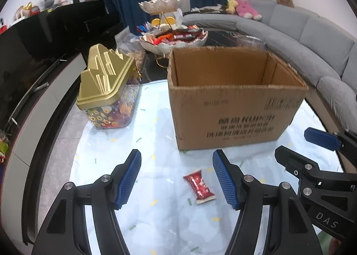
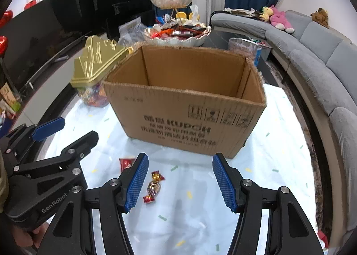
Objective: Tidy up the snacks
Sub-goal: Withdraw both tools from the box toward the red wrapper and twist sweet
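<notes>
Two hand-held grippers above a table point(image 1: 156, 121) covered in a pale, confetti-patterned sheet.

Nearest, the left gripper point(image 1: 177, 175) has its blue ribbed fingers point(image 1: 128, 179) spread, with nothing pressed between them. A red snack packet point(image 1: 199, 185) lies flat on the sheet inside the gap, nearer the right-hand finger and touching neither. The aim suggests this packet is the intended pick.

The right gripper point(image 2: 180, 181) likewise has its fingers point(image 2: 136, 184) spread and empty. A twist-wrapped candy point(image 2: 154, 187), gold with red ends, lies just beside the left-hand finger, apparently its own target. In that view the red packet shows partly behind the same finger. The 2 grippers stand side by side, each visible at the edge of the other's view, so 1 snack seems allotted to each.

Just beyond the snacks stands an open cardboard box point(image 2: 185, 107), flaps off, no contents visible; its place directly ahead fits use as the receiving bin.

To the box's left is a clear jar point(image 1: 111, 114) of wrapped sweets under a gold moulded lid.

Farther back, a tiered shell-shaped dish point(image 1: 174, 40) holds mixed snacks. A grey sofa point(image 1: 312, 38) with plush toys curves along the right.
</notes>
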